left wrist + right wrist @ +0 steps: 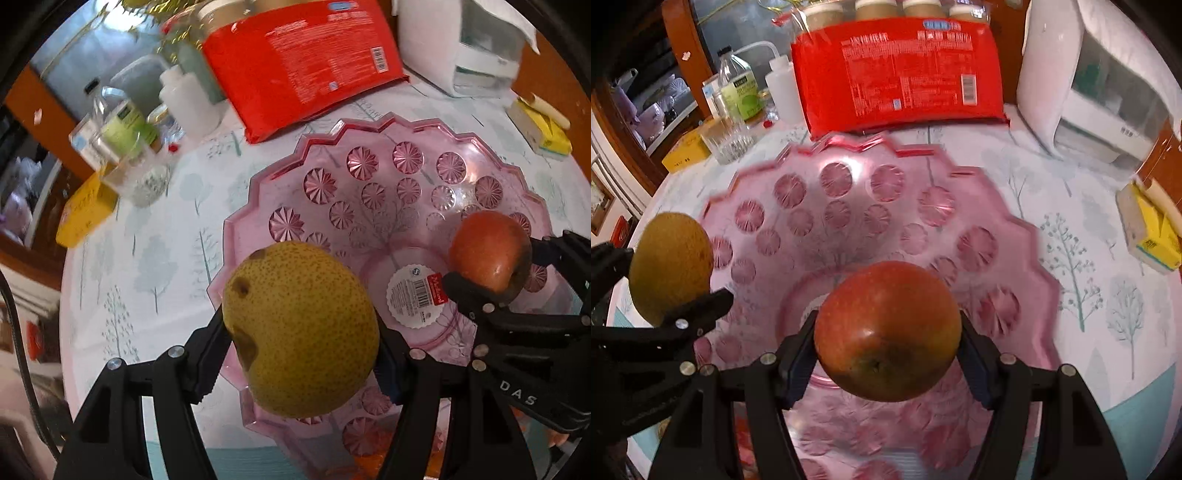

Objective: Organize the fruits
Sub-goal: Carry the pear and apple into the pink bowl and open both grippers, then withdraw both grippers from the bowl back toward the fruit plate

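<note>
My left gripper is shut on a yellow speckled pear and holds it above the near left rim of a pink cut-glass bowl. My right gripper is shut on a red apple over the middle of the bowl. In the left wrist view the right gripper with the apple shows at right. In the right wrist view the left gripper with the pear shows at left. A round sticker lies on the bowl's floor.
A red packet stands behind the bowl. Bottles and a glass are at the back left, with a yellow box. A white appliance is back right, another yellow box at right. The tablecloth has tree prints.
</note>
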The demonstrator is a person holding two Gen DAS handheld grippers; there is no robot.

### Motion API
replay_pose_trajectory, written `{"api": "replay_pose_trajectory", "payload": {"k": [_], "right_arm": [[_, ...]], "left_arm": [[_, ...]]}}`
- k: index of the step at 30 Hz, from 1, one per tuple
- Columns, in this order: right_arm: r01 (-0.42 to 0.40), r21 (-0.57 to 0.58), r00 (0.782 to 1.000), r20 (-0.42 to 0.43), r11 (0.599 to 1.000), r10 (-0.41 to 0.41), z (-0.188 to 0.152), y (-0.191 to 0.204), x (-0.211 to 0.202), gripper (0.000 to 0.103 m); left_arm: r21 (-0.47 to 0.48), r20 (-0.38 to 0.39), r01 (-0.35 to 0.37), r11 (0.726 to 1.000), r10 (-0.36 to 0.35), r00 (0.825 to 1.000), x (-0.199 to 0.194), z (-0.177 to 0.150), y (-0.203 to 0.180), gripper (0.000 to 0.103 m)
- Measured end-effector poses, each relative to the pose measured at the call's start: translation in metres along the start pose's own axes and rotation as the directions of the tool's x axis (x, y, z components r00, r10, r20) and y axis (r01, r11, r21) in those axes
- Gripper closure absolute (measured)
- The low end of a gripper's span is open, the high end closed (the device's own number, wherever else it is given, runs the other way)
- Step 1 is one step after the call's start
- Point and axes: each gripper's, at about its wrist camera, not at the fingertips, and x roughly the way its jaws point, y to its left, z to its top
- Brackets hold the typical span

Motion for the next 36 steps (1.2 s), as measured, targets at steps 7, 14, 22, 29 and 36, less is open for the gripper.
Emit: {"api": "replay_pose_trajectory", "payload": {"k": [7, 14, 22, 29, 36], "right_arm": [[0.105, -0.195, 0.994, 0.011, 0.975, -0.105, -0.016, 0.016, 0.003, 0.033], [0.064, -0.251, 0.998, 0.034, 0.966, -0.057, -0.029, 0.023, -0.004, 0.033], [0.062, -0.238, 0.995, 0.095, 0.969, -0.04, -0.03, 0.026, -0.031, 0.014], [0.023, -0.214, 0.995, 0.096, 0.977, -0.003, -0.038, 0.028, -0.054, 0.014], [-0.018, -0.186, 0.994, 0.104, 0.982, 0.037, -0.046, 0.031, -0.084, 0.014]], "left_arm": [[0.066, -0.034, 0.004, 0.998, -0.002, 0.999, 0.014, -0.003, -0.018, 0.036], [0.064, -0.039, 0.079, 0.995, -0.077, 0.996, 0.006, -0.003, -0.018, 0.01], [0.051, -0.02, 0.094, 0.994, -0.094, 0.995, -0.019, -0.011, -0.013, 0.009], [-0.01, 0.03, 0.094, 0.996, -0.094, 0.995, -0.054, -0.031, 0.006, 0.009], [-0.081, 0.053, 0.124, 0.989, -0.12, 0.991, -0.09, -0.054, 0.024, 0.009]]}}
